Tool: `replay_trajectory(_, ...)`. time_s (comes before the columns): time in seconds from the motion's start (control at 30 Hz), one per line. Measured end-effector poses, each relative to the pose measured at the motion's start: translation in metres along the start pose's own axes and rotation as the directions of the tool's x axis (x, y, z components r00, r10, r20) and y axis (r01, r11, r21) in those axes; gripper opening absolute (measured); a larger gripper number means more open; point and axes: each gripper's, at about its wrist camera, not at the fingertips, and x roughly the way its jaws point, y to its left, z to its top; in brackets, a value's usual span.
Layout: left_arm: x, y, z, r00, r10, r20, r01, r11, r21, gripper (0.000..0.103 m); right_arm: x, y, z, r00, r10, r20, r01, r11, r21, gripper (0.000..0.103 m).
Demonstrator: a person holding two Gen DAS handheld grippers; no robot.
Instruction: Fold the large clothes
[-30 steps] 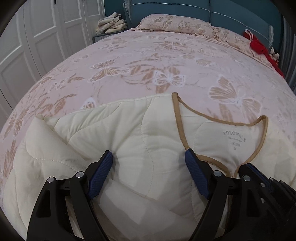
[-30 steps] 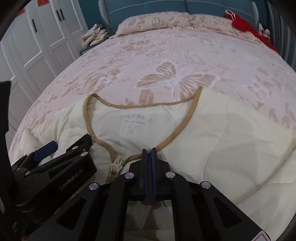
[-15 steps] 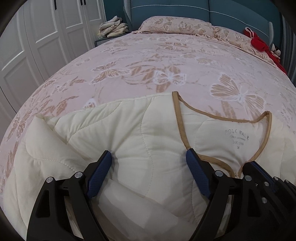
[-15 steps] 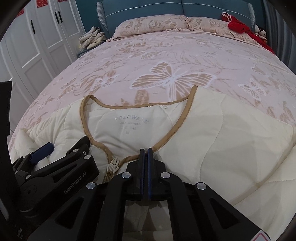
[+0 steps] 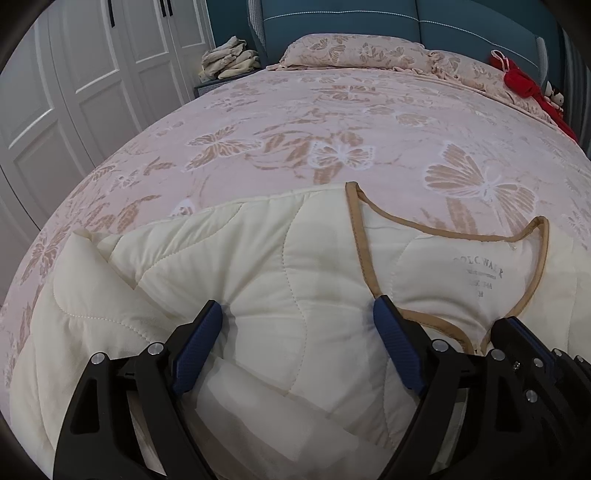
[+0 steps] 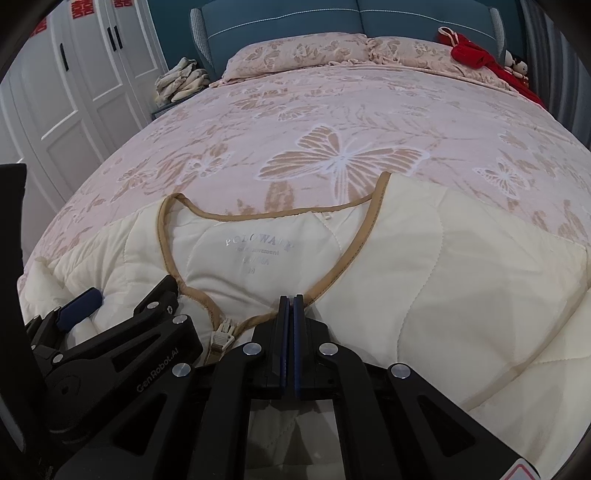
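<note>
A cream quilted jacket with a tan-trimmed collar lies front-up on the pink butterfly bedspread. My left gripper is open, its blue fingertips pressed on the jacket's left chest panel. In the right wrist view the jacket spreads to the right, its label and zipper pull showing. My right gripper is shut at the tan collar trim just right of the zipper; whether it grips fabric I cannot tell. The left gripper sits beside it.
Pillows and a blue headboard are at the far end. A red item lies at the far right. Folded cloths rest on a nightstand; white wardrobe doors stand left.
Both grippers have drawn back slightly toward the near edge of the bed; the jacket looks a little flatter. The jaws have not changed.
</note>
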Motion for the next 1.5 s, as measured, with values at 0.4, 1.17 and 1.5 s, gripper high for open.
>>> replay_trajectory(0.4, -0.202, 0.118, -0.067, 0.982, -0.041, 0.184, 0.071, 0.985, -0.16, 0.084, -0.241, -0.029, -0.075, 0.953, 0.008, 0.304, -0.032, 0.997, 0.073, 0.041)
replay_trajectory(1.17, -0.45, 0.254, -0.293, 0.974, -0.154, 0.167, 0.199, 0.933, -0.299, 0.098, -0.503, -0.049, -0.34, 0.962, -0.038, 0.271, 0.075, 0.989, -0.126, 0.078)
replay_trajectory(1.5, -0.293, 0.303, -0.314, 0.985, -0.166, -0.052, 0.101, 0.791, -0.604, 0.098, -0.384, -0.126, -0.343, 0.984, -0.122, 0.126, 0.086, 0.962, 0.258, 0.078)
